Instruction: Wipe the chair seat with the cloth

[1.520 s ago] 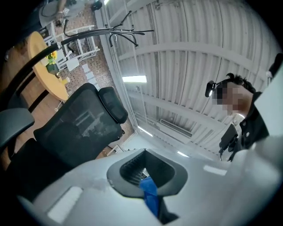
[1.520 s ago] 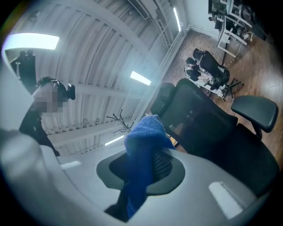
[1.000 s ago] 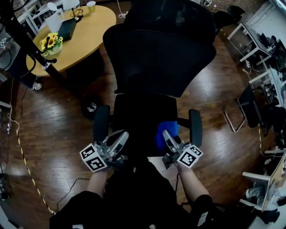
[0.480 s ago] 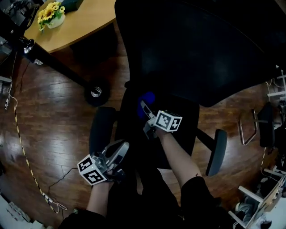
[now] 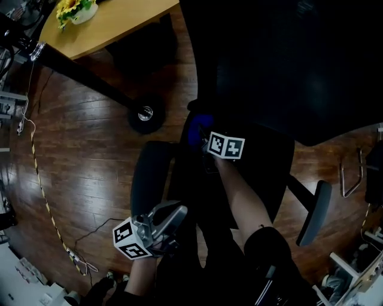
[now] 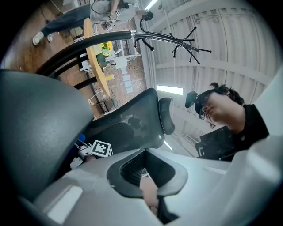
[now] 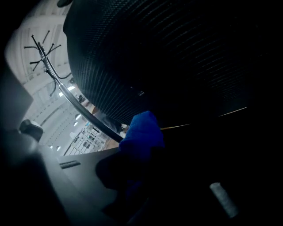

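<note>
In the head view the black chair seat (image 5: 263,170) lies under the big mesh backrest (image 5: 287,60). My right gripper (image 5: 201,139) is stretched to the seat's back left corner, shut on the blue cloth (image 5: 194,132), which is pressed against the seat there. From the right gripper view, the cloth (image 7: 141,132) bulges out between the dark jaws just below the backrest (image 7: 168,53). My left gripper (image 5: 177,213) hangs near the front end of the left armrest (image 5: 152,173), jaws together with nothing in them, tilted upward.
A wooden table (image 5: 114,21) with sunflowers (image 5: 75,8) stands at the upper left. A chair caster (image 5: 145,113) rests on the wood floor, and yellow-black tape (image 5: 40,185) runs along the left. The right armrest (image 5: 314,212) juts out at the right.
My right gripper has carried the cloth from the seat's front right across to its back left corner. The head view has leaned in over the chair. The left gripper has stayed by the armrest.
</note>
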A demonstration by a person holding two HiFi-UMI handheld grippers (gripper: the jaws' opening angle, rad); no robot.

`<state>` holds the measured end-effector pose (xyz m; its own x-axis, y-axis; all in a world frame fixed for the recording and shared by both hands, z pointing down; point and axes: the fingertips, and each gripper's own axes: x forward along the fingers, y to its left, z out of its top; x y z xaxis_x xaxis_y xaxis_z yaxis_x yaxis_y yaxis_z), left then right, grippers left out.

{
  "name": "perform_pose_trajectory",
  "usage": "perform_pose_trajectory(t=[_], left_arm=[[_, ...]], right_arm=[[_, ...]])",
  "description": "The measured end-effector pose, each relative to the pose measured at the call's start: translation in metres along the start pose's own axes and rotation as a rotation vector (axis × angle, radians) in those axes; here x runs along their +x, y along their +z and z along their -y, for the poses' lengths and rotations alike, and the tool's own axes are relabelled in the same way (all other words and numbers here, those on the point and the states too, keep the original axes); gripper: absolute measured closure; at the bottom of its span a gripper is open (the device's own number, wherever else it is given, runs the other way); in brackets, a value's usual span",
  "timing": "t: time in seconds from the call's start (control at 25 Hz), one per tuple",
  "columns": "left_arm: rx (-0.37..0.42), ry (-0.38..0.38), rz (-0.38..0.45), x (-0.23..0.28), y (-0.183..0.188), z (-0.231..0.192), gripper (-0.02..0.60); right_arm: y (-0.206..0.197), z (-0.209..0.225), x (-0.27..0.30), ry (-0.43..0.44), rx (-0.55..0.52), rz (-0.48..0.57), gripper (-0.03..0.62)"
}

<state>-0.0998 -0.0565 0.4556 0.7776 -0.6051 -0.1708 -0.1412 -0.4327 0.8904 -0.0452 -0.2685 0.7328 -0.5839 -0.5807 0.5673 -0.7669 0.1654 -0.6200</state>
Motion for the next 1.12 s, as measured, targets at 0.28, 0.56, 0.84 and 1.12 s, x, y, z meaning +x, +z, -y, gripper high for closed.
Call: perform_pose_trajectory(t=[0.28,0.56,0.84,1.12], left_arm=[[0.016,0.003,-0.034,0.0,-0.003,0.0,0.589],[0.029,0.014,-0.08,0.008,-0.01,0.001,0.589],[0.03,0.012,-0.13,0.023,-0.021,-0.001,0.589],[0.046,0.008,-0.156,0.035,-0.027,0.003,0.589]], right_arm=[[0.003,0.063,-0.04,-0.234,0.002,-0.005,0.534],[0.017,0.185,-0.154,-0.487,0.086,0.048,0.533],[0.022,0.26,-0.264,-0.643,0.121,0.101,0.533],[0.018,0.271,-0.278,-0.658,0.09,0.099,0.533]])
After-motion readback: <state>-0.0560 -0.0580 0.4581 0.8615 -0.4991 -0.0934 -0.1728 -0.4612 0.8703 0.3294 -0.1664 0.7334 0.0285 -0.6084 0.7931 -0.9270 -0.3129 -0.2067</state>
